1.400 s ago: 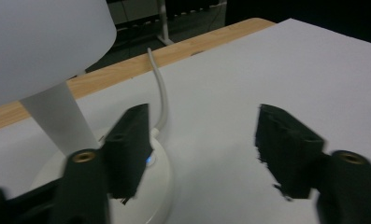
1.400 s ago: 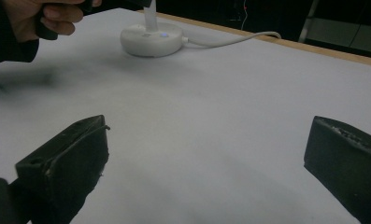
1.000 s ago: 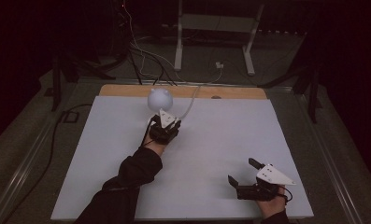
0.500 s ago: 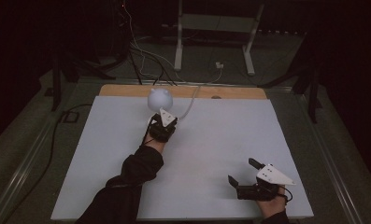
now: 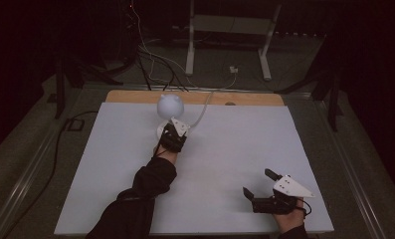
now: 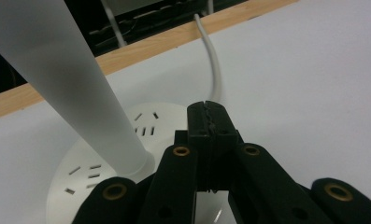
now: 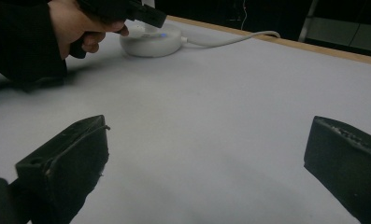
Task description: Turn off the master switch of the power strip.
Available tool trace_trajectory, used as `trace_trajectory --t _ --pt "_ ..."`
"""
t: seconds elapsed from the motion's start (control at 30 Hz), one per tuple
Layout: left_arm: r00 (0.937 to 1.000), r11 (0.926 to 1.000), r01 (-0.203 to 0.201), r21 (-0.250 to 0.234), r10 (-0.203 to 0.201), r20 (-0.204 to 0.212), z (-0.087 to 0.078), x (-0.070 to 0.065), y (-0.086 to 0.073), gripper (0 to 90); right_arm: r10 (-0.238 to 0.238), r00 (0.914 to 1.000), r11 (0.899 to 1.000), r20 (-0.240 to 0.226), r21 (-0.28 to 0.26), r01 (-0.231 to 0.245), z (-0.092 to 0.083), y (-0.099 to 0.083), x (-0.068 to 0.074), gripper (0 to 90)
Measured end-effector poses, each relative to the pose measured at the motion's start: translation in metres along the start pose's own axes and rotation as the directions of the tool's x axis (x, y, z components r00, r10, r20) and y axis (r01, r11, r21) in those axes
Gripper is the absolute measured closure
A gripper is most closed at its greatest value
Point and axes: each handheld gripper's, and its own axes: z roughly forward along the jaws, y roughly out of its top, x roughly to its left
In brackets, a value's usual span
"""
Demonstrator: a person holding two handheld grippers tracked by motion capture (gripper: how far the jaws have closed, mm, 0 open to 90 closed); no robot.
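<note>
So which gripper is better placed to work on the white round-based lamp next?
Left. The left gripper, jaws shut, is over the white round-based lamp's base; the right gripper sits open near the table's front edge.

My left gripper [image 6: 206, 123] has its jaws pressed together over the white lamp base [image 6: 103, 158], which has small slots. The lamp stem [image 6: 75, 88] rises at my left, and the white cord [image 6: 214, 70] runs toward the wooden edge [image 6: 141, 46].

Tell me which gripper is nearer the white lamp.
Left. The left gripper sits shut over the white lamp base; the right gripper rests open near the table's near right corner.
</note>
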Motion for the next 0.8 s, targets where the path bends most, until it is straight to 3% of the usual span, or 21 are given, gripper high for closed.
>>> trace_trajectory --t 0.37,0.8 --pt "0.9974 0.9982 -0.056 0.023 0.057 -0.045 0.009 -0.003 -0.004 90.0 0.001 1.0 1.0 0.002 -0.003 -0.001 -0.001 0.0 0.0 0.0" --pt "0.9963 0.9973 -0.068 0.028 0.069 -0.051 0.013 -0.002 -0.005 90.0 0.001 1.0 1.0 0.001 0.003 -0.001 0.0 0.0 0.0 0.0"
